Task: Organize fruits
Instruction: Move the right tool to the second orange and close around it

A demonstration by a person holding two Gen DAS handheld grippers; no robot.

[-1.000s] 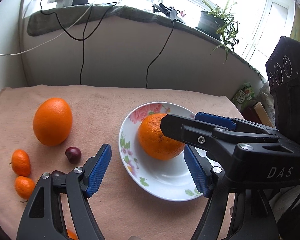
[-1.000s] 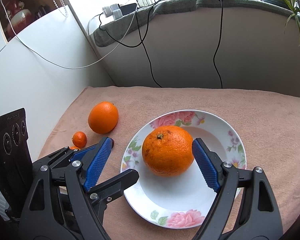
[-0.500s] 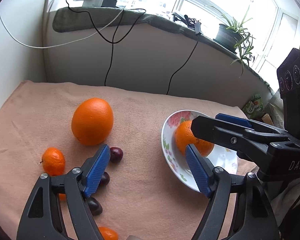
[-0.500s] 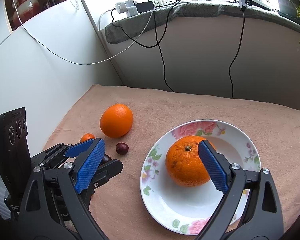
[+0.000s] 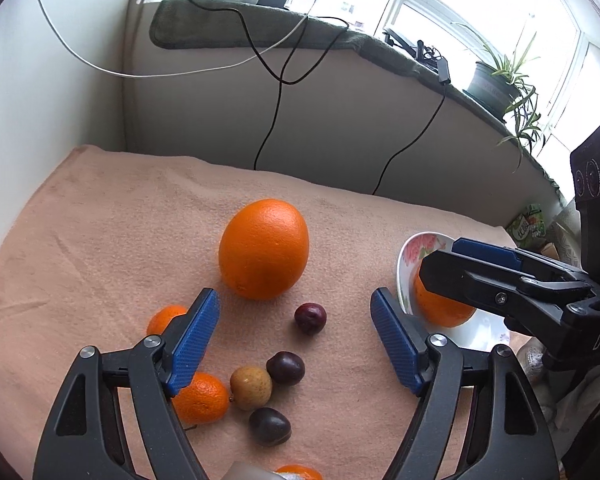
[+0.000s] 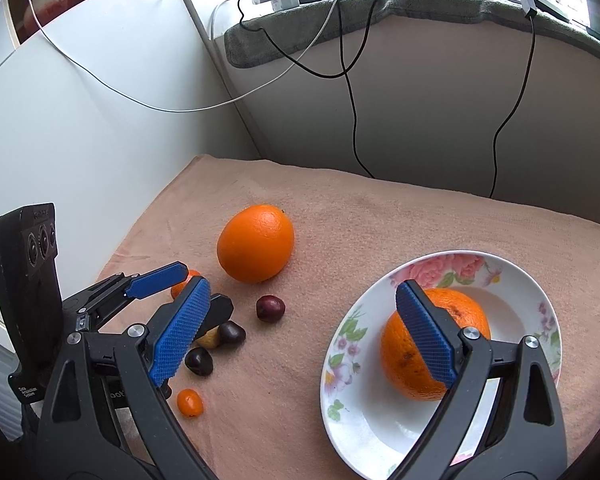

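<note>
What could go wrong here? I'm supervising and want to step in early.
The big orange lies loose on the soft cloth; a nudge from the open left gripper may roll it. Small plums sit close together between its fingers and could get knocked. The floral plate is near the table edge.

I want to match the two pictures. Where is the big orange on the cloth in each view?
Left wrist: big orange at centre, beyond the open left claw.
Right wrist: it lies left of centre, behind the dark cherries.
Shared landmark: the flowered plate, to its right in both.
</note>
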